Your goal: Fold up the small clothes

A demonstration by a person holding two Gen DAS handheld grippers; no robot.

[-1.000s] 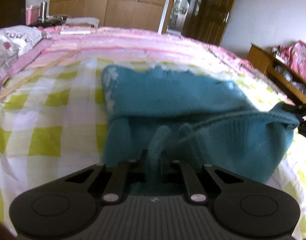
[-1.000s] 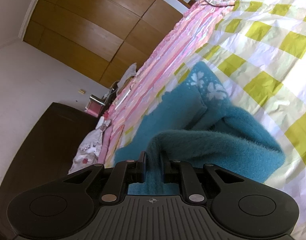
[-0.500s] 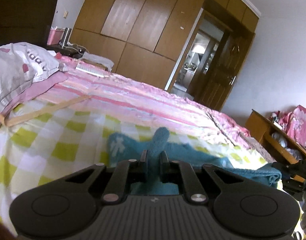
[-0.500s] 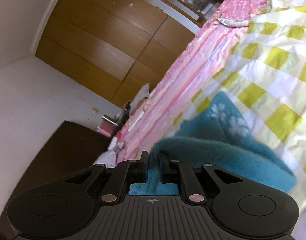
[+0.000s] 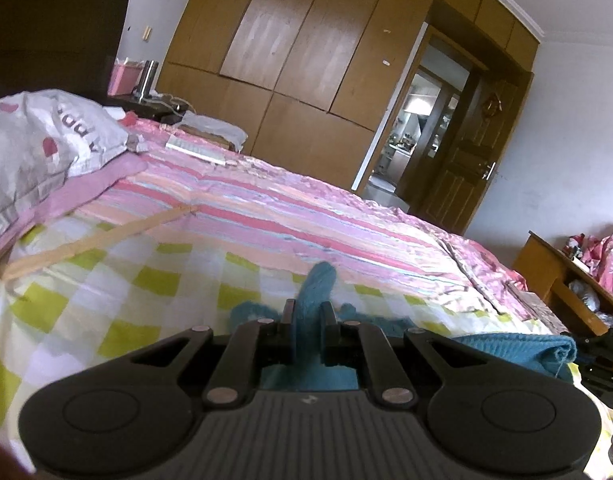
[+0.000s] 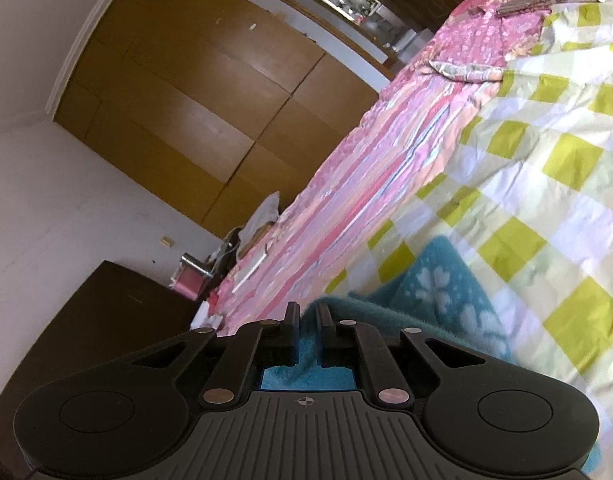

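A small teal knit sweater (image 5: 502, 346) with white flower marks (image 6: 450, 292) lies partly on a yellow-and-white checked sheet (image 5: 106, 280). My left gripper (image 5: 308, 310) is shut on a bunched fold of the sweater that pokes up between its fingers. My right gripper (image 6: 306, 316) is shut on another edge of the sweater and holds it lifted above the bed; it also shows at the right edge of the left wrist view (image 5: 598, 354). Most of the sweater is hidden below both grippers.
The bed has a pink striped cover (image 5: 306, 216) beyond the checked sheet. A grey pillow (image 5: 38, 140) lies at the head on the left. A wooden wardrobe (image 5: 306, 52), an open doorway (image 5: 418, 128) and a wooden side shelf (image 5: 562, 280) stand around the bed.
Both grippers have risen and tilted up while holding the sweater. The sweater has been lifted off the sheet, and less of it shows in both views.
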